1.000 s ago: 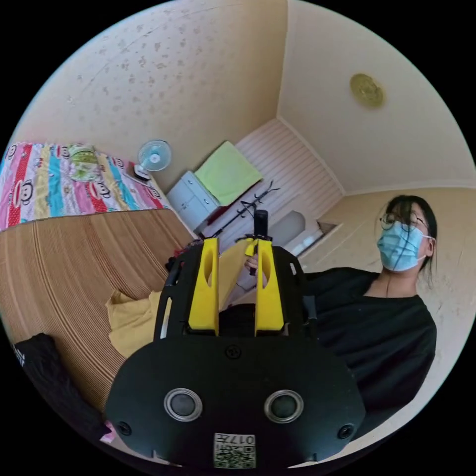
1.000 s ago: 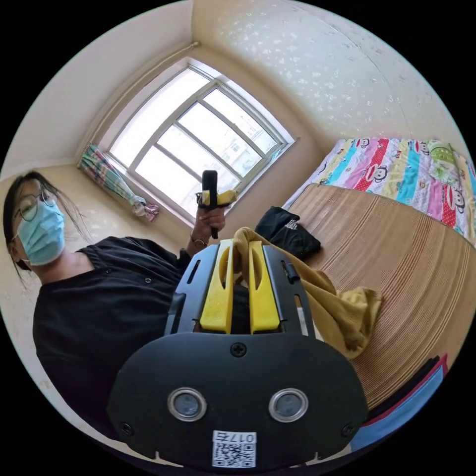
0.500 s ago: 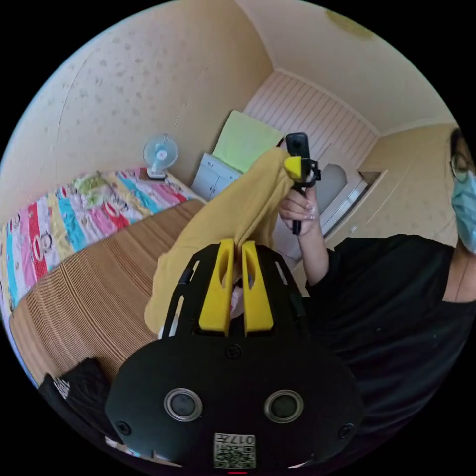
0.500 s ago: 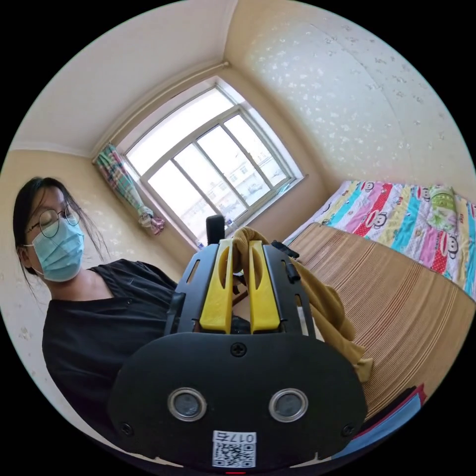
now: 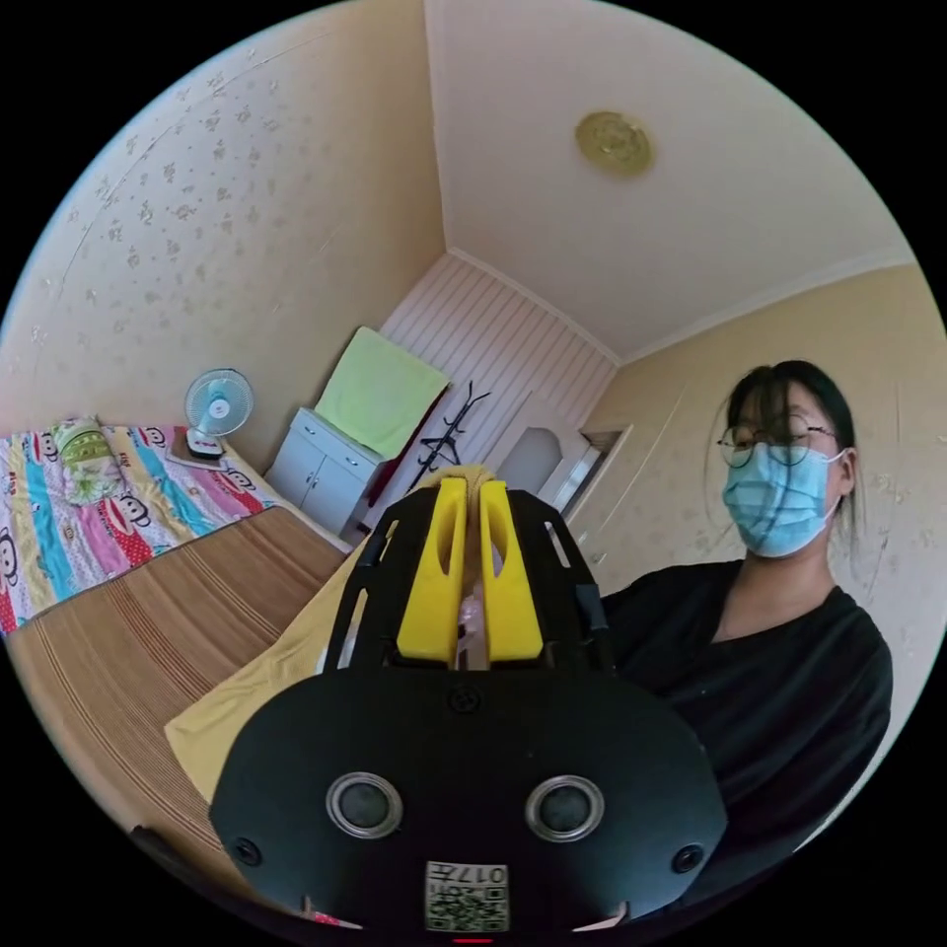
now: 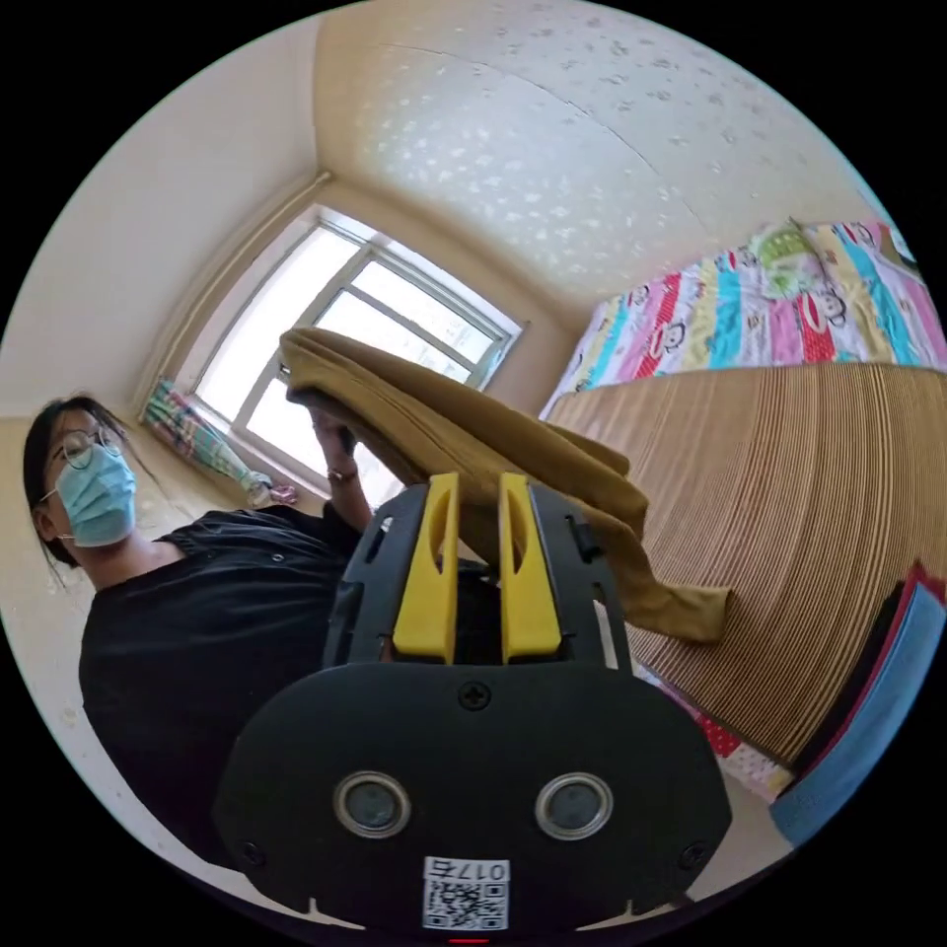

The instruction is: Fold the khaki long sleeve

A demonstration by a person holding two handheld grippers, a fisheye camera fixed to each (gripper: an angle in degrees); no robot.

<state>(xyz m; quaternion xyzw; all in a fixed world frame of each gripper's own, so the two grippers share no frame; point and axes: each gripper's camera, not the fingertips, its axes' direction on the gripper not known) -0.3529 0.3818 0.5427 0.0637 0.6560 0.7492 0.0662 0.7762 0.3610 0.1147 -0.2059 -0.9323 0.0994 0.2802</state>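
Observation:
The khaki long sleeve [image 6: 464, 424] hangs in the air, stretched between both grippers above the striped bed mat [image 6: 789, 493]. In the right gripper view my right gripper [image 6: 476, 483] is shut on a fold of the cloth, which runs up and left to the person's other hand [image 6: 330, 429]; a loose end [image 6: 681, 607] dangles toward the mat. In the left gripper view my left gripper [image 5: 472, 488] is shut on the khaki long sleeve [image 5: 256, 681], which drapes down past the jaws to the left over the mat.
A brown striped mat [image 5: 128, 631] covers the bed, with a colourful cartoon-print sheet [image 5: 69, 503] beyond it. A fan [image 5: 217, 404], a white cabinet [image 5: 316, 478] and a coat stand [image 5: 444, 434] line the far wall. The person in black [image 5: 769, 651] stands close. A window [image 6: 345, 345] is behind.
Both hands have swung and lifted; the garment now stretches out between the grippers rather than bunching. The left gripper stays shut on the cloth after closing on it a second ago.

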